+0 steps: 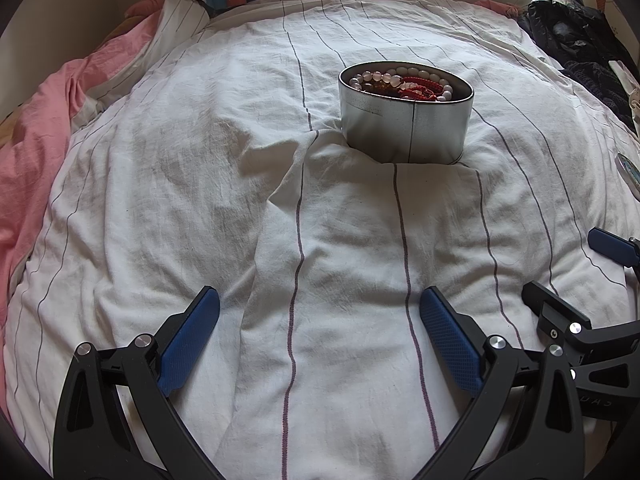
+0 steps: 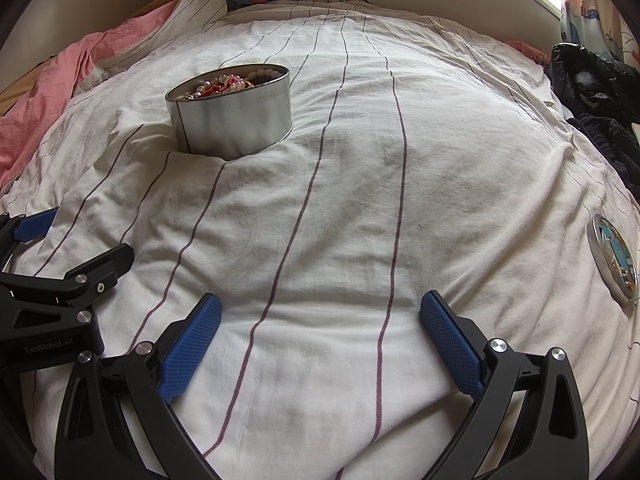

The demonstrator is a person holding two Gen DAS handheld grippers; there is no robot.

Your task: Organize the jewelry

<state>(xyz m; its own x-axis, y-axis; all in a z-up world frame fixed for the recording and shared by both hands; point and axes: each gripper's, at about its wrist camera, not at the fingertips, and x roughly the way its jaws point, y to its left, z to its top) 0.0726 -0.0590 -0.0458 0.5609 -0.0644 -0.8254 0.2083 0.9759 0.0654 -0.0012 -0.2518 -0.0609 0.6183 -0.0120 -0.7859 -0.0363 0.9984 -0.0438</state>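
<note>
Grippers sit low over the striped white duvet (image 1: 340, 240), side by side and both aimed forward along the bed. Left gripper (image 1: 320, 312): 2 blue-padded fingers spread wide, nothing between them. Right gripper (image 2: 320, 316): same wide spread, also empty, just beside the left one. Farther ahead, the silver round tin (image 1: 404, 128) stands upright in a fold of the duvet, lid off, holding pale bead strands and red jewelry (image 1: 408, 84). Its lid (image 2: 612, 260) lies flat, well apart, to the right. Dark clothing (image 2: 592, 88) is heaped at the far right edge.
</note>
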